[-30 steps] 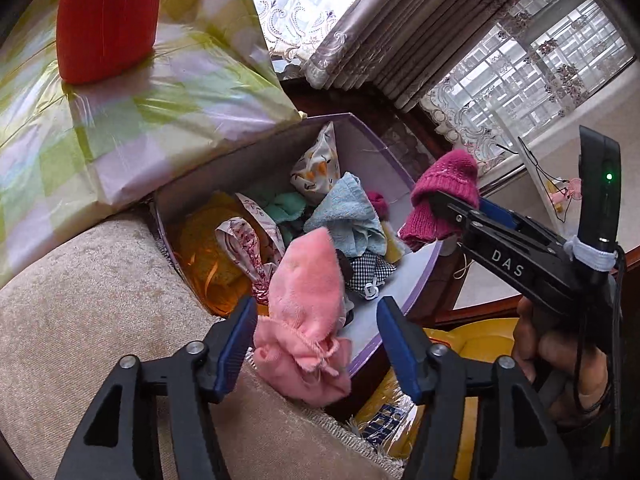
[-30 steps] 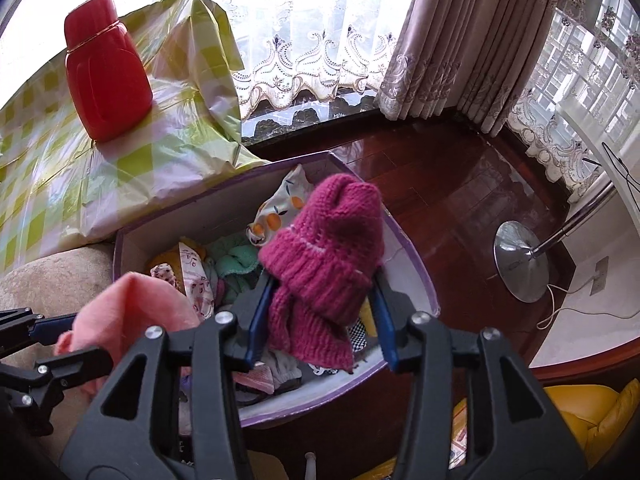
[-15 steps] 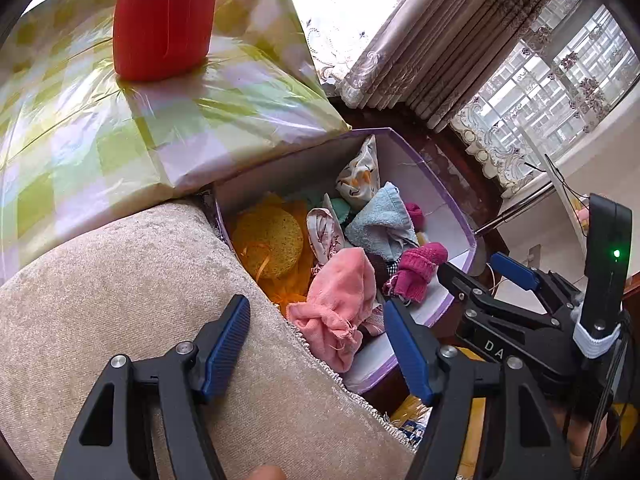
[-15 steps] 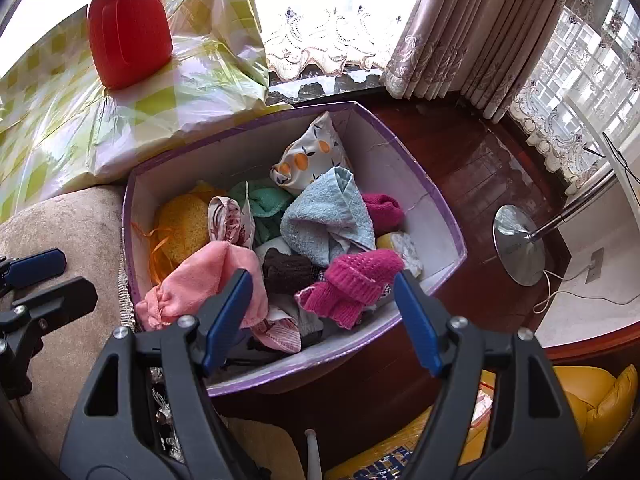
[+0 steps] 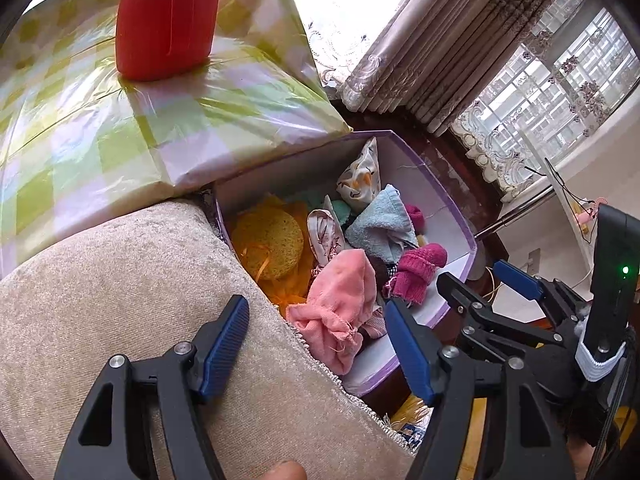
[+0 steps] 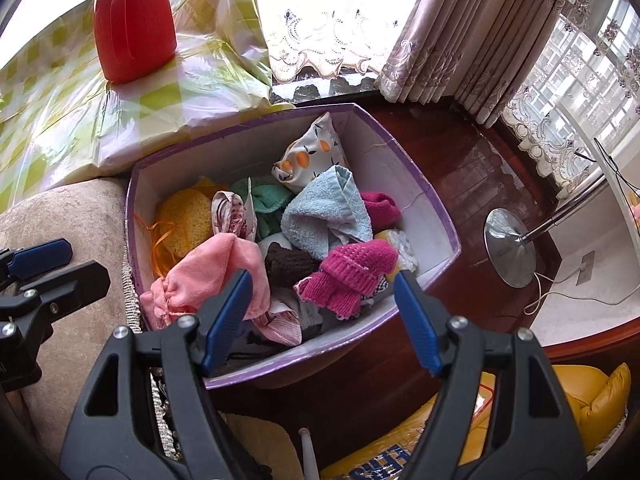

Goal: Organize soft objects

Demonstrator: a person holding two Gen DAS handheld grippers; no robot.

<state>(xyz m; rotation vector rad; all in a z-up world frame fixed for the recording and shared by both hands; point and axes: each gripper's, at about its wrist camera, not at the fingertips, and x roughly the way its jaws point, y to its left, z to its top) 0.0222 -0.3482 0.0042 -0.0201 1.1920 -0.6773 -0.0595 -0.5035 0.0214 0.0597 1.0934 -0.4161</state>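
Black clamp frames, blue ribbed fingers

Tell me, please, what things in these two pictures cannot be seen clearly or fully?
- Bottom of the purple box, both views: covered by the piled soft things.
- Dark knitted piece, right wrist view: partly under the pink cloth and magenta knit hat.
- Red bottle, left wrist view: top cut off by the picture edge.
- Printed yellow package, right wrist view: hidden behind the right tool; text unreadable.
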